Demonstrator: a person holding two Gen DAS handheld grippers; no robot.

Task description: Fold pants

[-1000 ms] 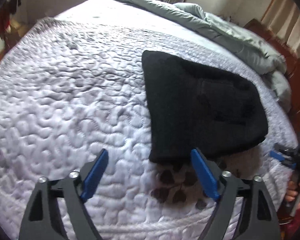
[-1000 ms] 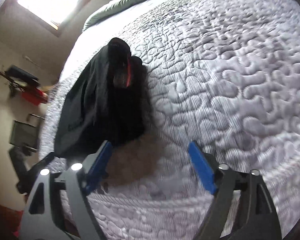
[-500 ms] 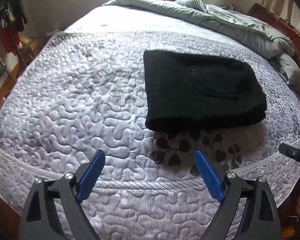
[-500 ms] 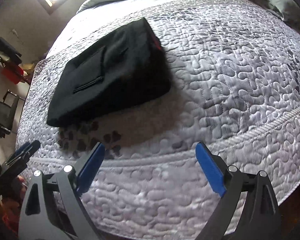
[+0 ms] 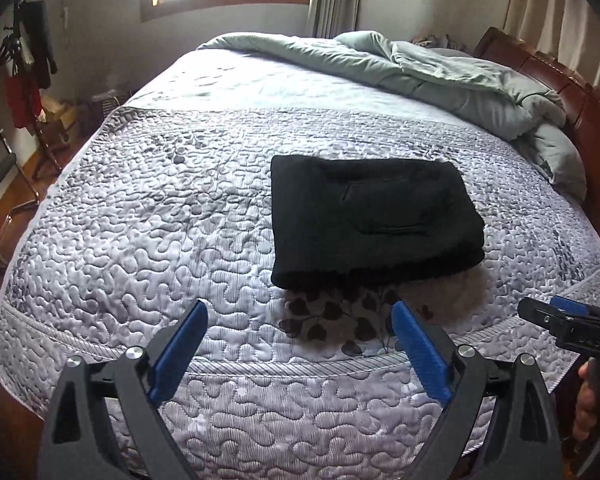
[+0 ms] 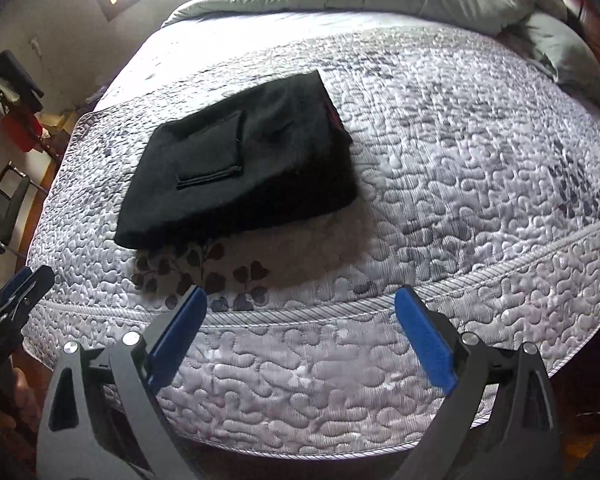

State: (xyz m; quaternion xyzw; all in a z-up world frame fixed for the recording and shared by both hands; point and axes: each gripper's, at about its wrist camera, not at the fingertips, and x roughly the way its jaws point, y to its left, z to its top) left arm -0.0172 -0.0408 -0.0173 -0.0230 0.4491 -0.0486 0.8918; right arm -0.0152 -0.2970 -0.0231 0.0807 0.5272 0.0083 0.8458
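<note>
Left wrist view: your left claw (image 5: pixel 298 354) stands wide open with nothing between its blue pads, held off the near edge of the bed (image 5: pixel 140 208). The pants (image 5: pixel 374 218) lie ahead of it and slightly to its right, on the quilt, as a compact black rectangle with a pocket uppermost and the thick folded edge facing you. Your right claw (image 5: pixel 568 322) shows at the right margin, well apart from the cloth; from this side you cannot tell how far it is open. A green duvet (image 5: pixel 440 76) is bunched far beyond the pants.

Right wrist view: your right claw (image 6: pixel 300 344) is likewise spread wide and empty, off the bed's near edge. The pants (image 6: pixel 240 168) sit ahead and to its left, flat on the quilt, with a thin red strip showing along their far right edge, possibly a label, though the picture is too soft to be sure.

Folding looks finished to me: the stack is squared and neither claw touches it. If anything is left, it is only a light press on the top layer or a nudge to straighten the near edge; otherwise keep both claws clear.
</note>
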